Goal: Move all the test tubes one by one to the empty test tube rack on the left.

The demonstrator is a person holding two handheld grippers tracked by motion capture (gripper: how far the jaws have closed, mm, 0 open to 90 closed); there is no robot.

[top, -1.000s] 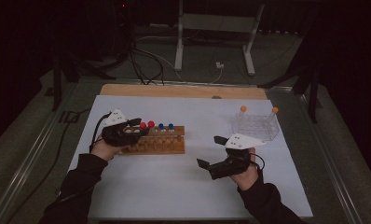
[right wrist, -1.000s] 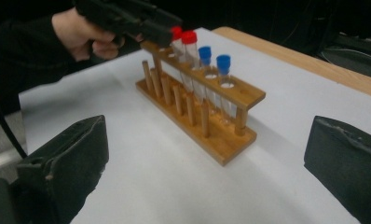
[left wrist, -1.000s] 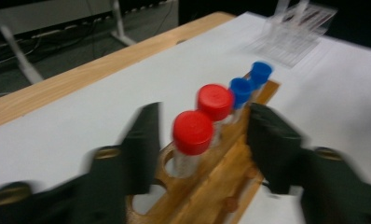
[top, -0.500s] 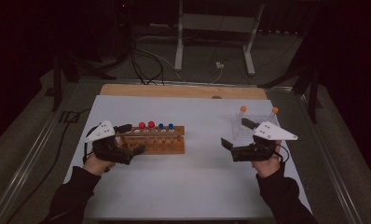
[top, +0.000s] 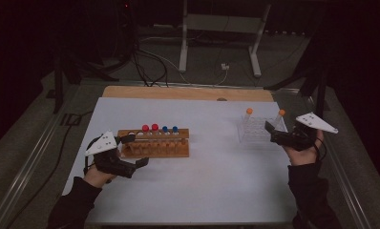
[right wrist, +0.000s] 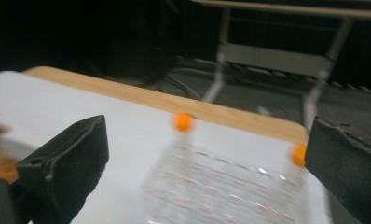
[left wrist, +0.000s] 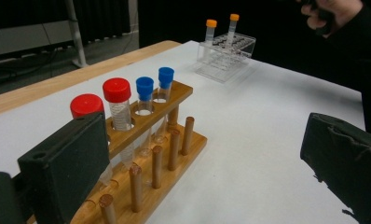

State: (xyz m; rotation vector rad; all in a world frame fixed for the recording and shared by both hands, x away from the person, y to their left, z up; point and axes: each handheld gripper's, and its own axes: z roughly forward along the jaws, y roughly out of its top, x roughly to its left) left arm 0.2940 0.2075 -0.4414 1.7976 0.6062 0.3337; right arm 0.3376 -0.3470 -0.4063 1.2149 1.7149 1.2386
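A wooden rack (top: 154,144) stands left of centre with two red-capped tubes (top: 150,128) and two blue-capped tubes (top: 170,129) upright in it. My left gripper (top: 135,151) is open at the rack's near left end, holding nothing. In the left gripper view the rack (left wrist: 174,140) sits between the spread jaws, with the red caps (left wrist: 116,89) closest. At the right, a clear plastic rack (top: 256,130) holds two orange-capped tubes (top: 248,111). My right gripper (top: 273,133) is open just beside its right end. The clear rack (right wrist: 221,186) looks blurred in the right gripper view.
The white table top (top: 216,186) has bare room in the middle and front. A wooden strip (top: 188,93) runs along its far edge. Beyond it are cables and a metal stand (top: 221,43) on the dark floor.
My right gripper has swung from the table's front middle out to the clear rack. My left gripper has drawn back from above the wooden rack to its near left end.
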